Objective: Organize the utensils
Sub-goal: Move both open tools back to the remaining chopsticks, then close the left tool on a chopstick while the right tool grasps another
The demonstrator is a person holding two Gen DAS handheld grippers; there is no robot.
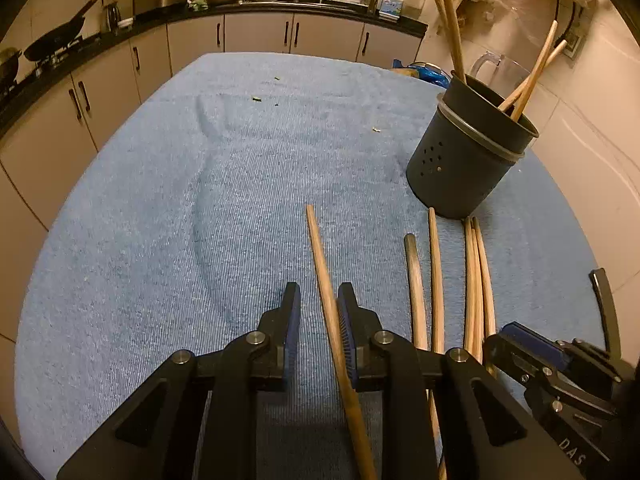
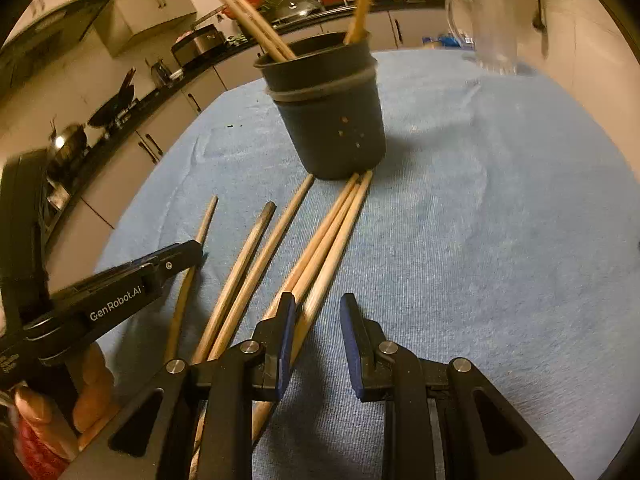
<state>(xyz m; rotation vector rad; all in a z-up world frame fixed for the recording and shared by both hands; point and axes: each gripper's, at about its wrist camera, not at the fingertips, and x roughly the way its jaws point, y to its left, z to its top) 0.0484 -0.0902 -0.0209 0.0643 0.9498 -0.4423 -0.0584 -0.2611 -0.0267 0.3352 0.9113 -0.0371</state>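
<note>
A dark grey perforated holder (image 1: 468, 152) (image 2: 332, 120) stands on the blue towel (image 1: 180, 220) with a few wooden chopsticks upright in it. Several loose chopsticks (image 2: 328, 240) lie side by side in front of it. In the left wrist view my left gripper (image 1: 320, 312) is open around one chopstick (image 1: 320, 252). That stick leans on the right pad, with a gap to the left pad. My right gripper (image 2: 318, 320) is open above the rightmost loose chopstick (image 2: 344, 224), which runs under its left finger; nothing is gripped.
A clear glass jug (image 1: 492, 64) (image 2: 492, 20) stands behind the holder near the tiled wall. A dark counter (image 1: 280, 8) with pots and a pan runs along the back and left. A hand (image 2: 92, 380) holds the left gripper's handle at lower left.
</note>
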